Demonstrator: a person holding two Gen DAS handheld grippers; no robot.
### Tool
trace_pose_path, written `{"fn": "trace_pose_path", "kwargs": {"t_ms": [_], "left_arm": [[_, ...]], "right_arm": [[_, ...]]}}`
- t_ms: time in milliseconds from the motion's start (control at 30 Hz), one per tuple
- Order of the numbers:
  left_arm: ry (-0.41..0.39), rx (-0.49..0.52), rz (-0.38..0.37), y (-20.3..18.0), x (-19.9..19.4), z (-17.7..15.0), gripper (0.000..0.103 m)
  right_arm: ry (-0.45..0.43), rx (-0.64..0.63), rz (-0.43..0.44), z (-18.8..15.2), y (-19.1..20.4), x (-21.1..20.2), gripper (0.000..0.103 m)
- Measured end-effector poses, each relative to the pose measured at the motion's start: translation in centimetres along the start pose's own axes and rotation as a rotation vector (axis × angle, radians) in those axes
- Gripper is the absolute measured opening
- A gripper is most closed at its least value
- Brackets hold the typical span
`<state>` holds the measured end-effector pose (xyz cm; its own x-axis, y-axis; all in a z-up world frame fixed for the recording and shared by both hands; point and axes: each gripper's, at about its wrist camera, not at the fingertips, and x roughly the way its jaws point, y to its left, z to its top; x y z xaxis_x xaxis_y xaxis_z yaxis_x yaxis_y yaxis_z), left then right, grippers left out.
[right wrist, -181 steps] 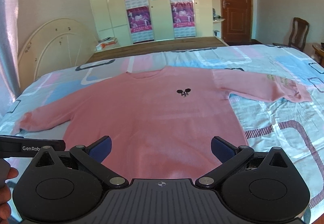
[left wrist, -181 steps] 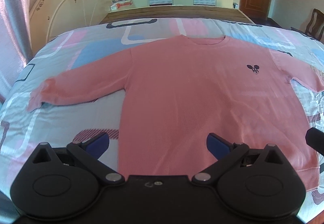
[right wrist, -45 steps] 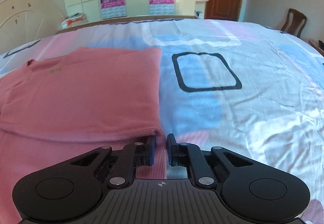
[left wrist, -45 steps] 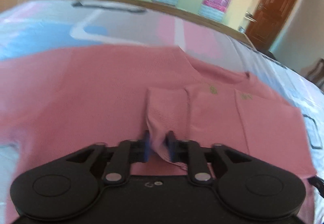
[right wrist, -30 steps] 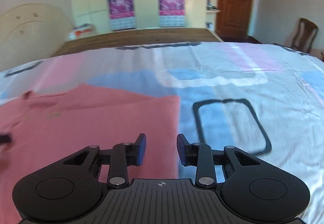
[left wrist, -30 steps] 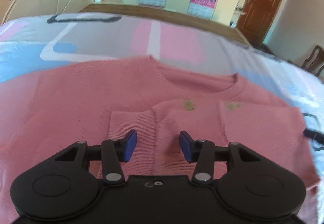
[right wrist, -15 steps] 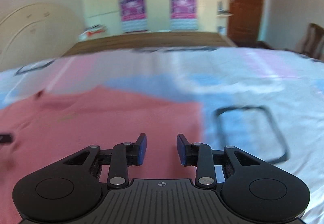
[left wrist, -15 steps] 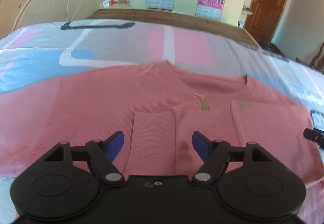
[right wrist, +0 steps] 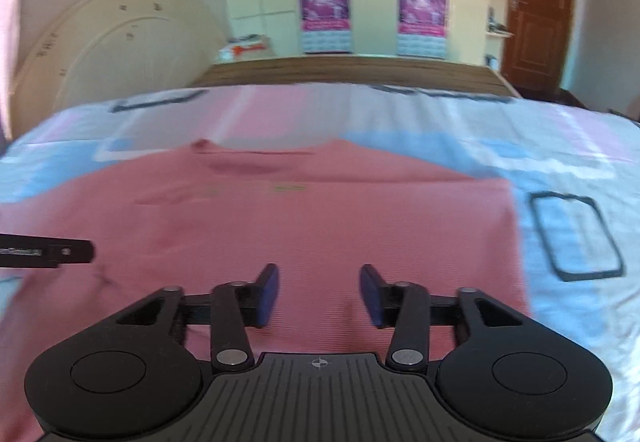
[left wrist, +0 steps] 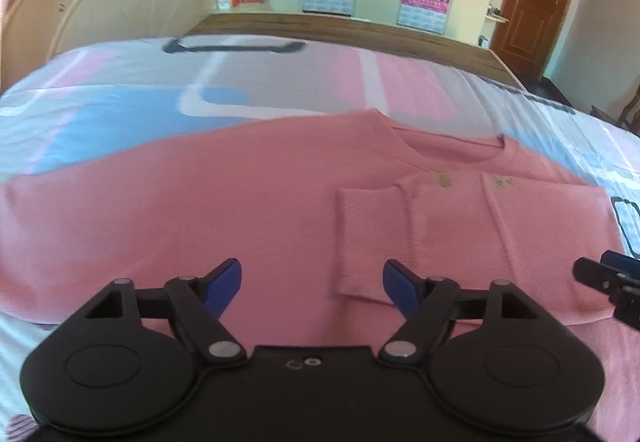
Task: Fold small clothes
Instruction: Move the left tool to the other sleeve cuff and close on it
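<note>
Both wrist cams sit low over the bed (left wrist: 280,82), looking down-forward along their jaws toward the far edge and wardrobe wall (right wrist: 372,2). Left cam is near the sweater's (left wrist: 200,202) left half; right cam (right wrist: 360,226) is further right, showing the bed's right side. Shared: collar, folded sleeve, posters, door. Each catches the other gripper at frame edge.

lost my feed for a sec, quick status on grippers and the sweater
Left hand-held gripper open, jaws just opening, nothing between them. Right hand-held gripper open, likewise empty. Pink sweater flat on bed, one sleeve folded across. Nothing in the way.
</note>
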<state>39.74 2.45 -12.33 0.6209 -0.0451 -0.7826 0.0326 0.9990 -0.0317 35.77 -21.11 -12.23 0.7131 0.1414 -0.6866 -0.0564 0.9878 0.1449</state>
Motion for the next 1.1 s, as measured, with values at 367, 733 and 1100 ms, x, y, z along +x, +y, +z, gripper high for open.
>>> {"fn": "trace_pose_path", "kwargs": {"t_ms": [367,733,1100], "left_arm": [[-0.006,-0.150,0.133,12.1,-3.1,-1.0,0.081],[0.014,-0.410,0.289,26.2,-5.2,-4.0,0.081],[0.006,-0.674,0.199,33.7,-4.1,-5.5,0.080]], "right_arm": [[-0.006,-0.084,0.155,0.1,12.0,0.0,0.055],[0.038,-0.149,0.228,-0.5,19.8,2.9,0.055],[0.063,-0.169,0.236,-0.3,23.0,5.4,0.055]]}}
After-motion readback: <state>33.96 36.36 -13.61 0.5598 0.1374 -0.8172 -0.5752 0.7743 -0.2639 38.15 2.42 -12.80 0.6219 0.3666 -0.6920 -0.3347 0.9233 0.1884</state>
